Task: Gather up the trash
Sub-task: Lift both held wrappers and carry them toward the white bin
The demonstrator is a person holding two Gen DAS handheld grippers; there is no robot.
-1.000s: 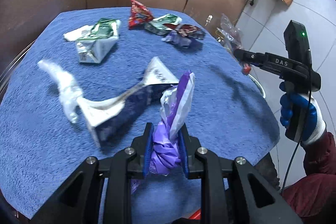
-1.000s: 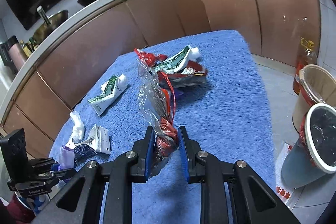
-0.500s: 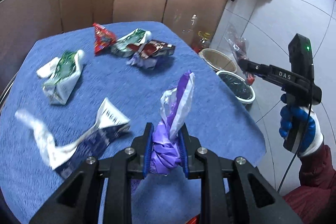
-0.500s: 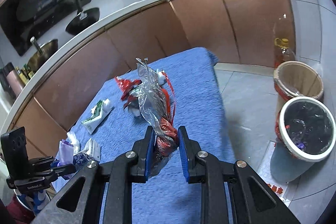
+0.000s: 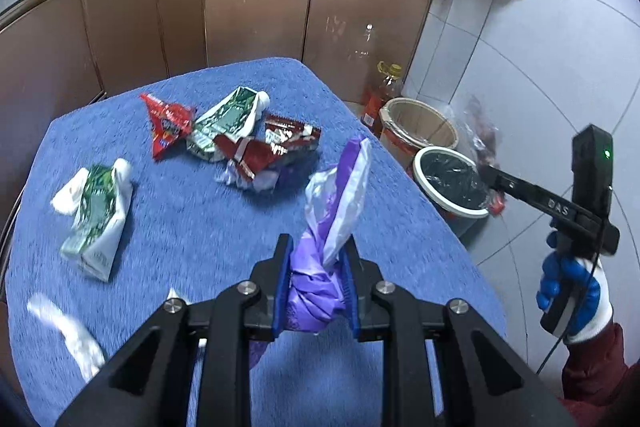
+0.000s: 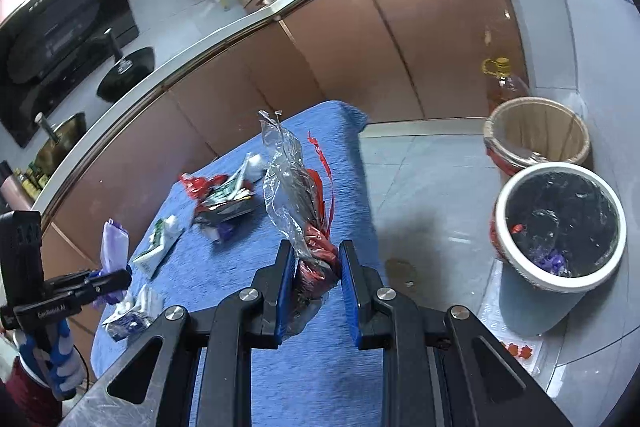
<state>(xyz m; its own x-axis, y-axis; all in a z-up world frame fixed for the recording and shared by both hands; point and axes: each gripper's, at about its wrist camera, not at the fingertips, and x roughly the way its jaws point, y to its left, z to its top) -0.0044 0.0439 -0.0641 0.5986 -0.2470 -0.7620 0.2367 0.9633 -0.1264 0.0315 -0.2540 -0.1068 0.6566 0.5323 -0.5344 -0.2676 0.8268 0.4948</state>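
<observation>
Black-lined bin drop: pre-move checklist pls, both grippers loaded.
1. Left gripper clamped on purple wrapper: ok.
2. Right gripper clamped on clear-and-red wrapper: ok.
3. Black-lined bin mouth open, a little trash at the bottom, room left: ok.
4. Right gripper over the bin mouth: not ok in the right wrist view, where it sits over the blue cloth edge with the bin off to the right.
5. Left gripper over the bin: not ok, it is above the cloth.
6. Loose wrapper tails clear of the beige bin alongside: cannot tell.
</observation>
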